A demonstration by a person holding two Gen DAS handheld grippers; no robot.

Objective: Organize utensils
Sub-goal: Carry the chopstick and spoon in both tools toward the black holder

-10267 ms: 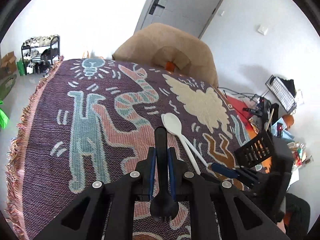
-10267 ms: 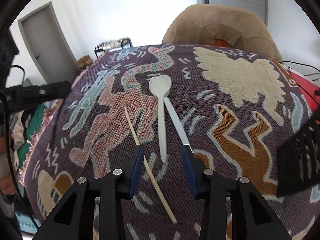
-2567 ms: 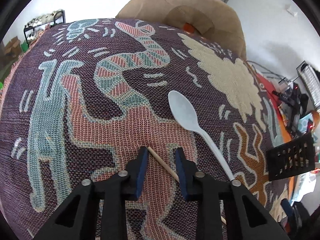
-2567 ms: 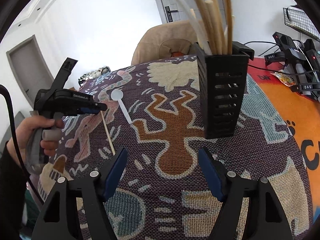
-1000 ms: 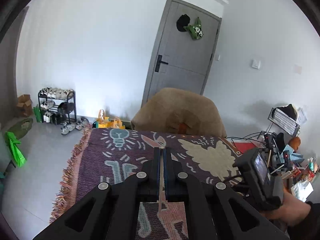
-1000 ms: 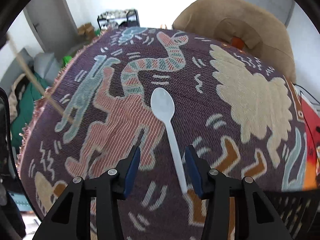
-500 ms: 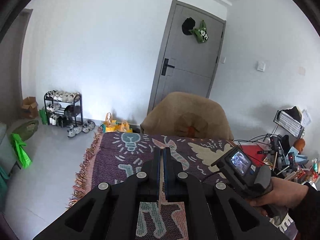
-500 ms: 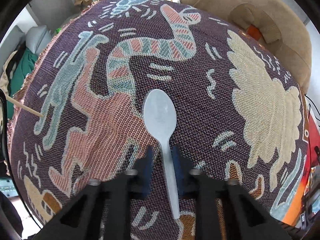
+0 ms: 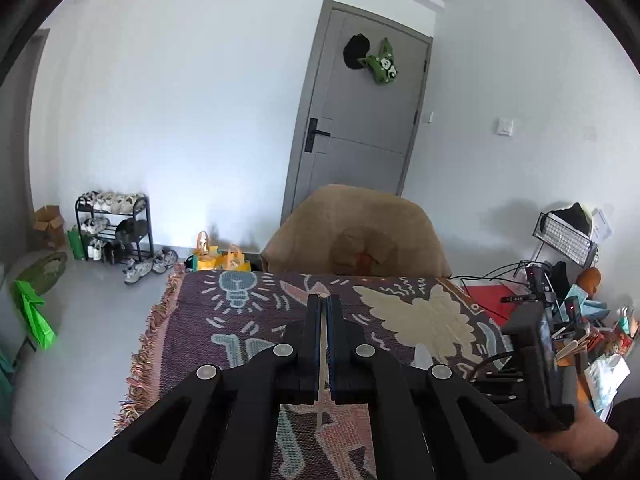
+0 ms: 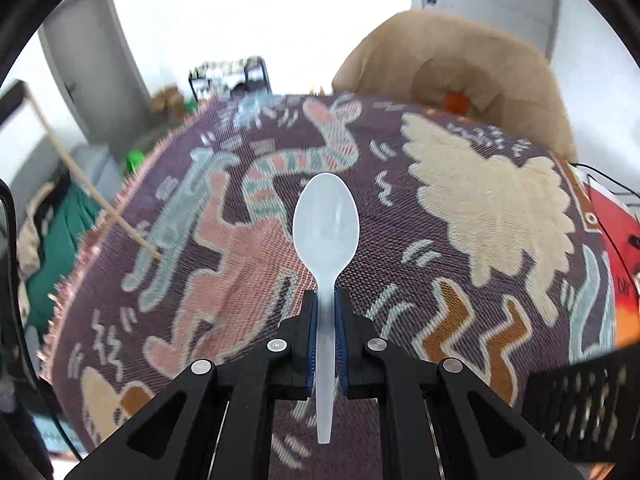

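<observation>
My left gripper (image 9: 323, 300) is shut on a thin wooden chopstick (image 9: 321, 364) and holds it well above the patterned cloth (image 9: 256, 320). The chopstick also shows at the left of the right wrist view (image 10: 92, 188), slanting in the air. My right gripper (image 10: 326, 300) is shut on the handle of a white plastic spoon (image 10: 326, 224), bowl pointing forward, lifted above the cloth (image 10: 460, 216). The black slotted utensil holder (image 10: 580, 404) shows at the lower right edge. The right gripper's body (image 9: 536, 364) shows at the right of the left wrist view.
A tan upholstered chair (image 9: 356, 236) stands at the table's far edge. Cables, boxes and clutter (image 9: 572, 312) fill the right side. A shoe rack (image 9: 112, 224) and bags stand on the floor at the left, below the cloth's fringed edge (image 9: 148, 344).
My right gripper has closed on the white spoon and lifted it off the cloth. My left gripper stays shut on the chopstick, held high and nearly still.
</observation>
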